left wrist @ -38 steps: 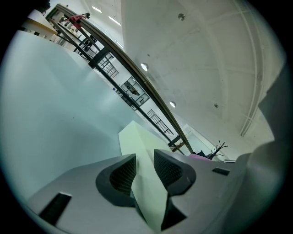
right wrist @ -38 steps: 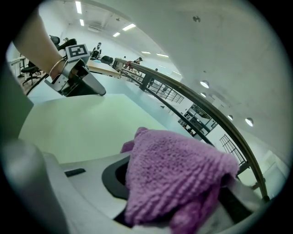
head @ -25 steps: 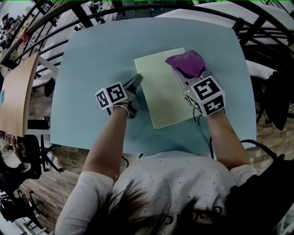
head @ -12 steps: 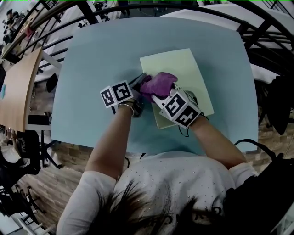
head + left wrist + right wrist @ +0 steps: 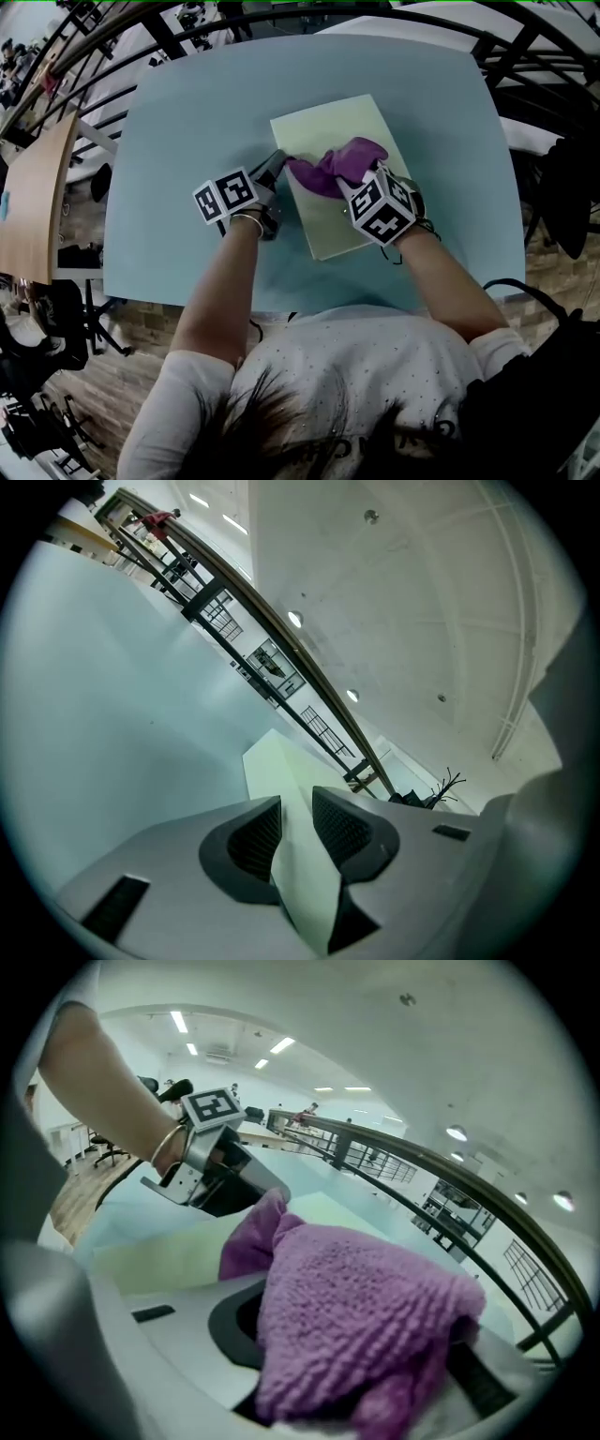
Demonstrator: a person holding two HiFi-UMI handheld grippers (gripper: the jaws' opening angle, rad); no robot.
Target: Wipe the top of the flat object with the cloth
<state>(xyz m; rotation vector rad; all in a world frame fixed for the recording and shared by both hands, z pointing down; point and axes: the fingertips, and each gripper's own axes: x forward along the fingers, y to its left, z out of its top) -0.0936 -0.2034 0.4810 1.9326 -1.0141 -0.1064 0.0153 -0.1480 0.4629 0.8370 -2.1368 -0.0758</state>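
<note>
A pale green flat sheet (image 5: 330, 202) lies on the light blue table (image 5: 187, 103). My left gripper (image 5: 275, 164) is at the sheet's left edge. In the left gripper view (image 5: 295, 810) its jaws have just been closing, and the sheet's edge (image 5: 302, 874) is pinched between the dark pads. My right gripper (image 5: 354, 180) is shut on a purple cloth (image 5: 336, 164). The cloth rests on the left half of the sheet, close to the left gripper. In the right gripper view the cloth (image 5: 361, 1297) bunches over the jaws (image 5: 361, 1354) and hides them, with the left gripper (image 5: 225, 1177) just beyond.
The table's near edge runs just in front of the person's body. A wooden table (image 5: 37, 187) stands to the left, and a dark railing (image 5: 309, 14) curves behind the blue table. A dark chair (image 5: 567, 202) is at the right.
The right gripper has carried the cloth from the sheet's far right corner down and left onto the sheet beside the left gripper. The left gripper has stayed on the sheet's edge.
</note>
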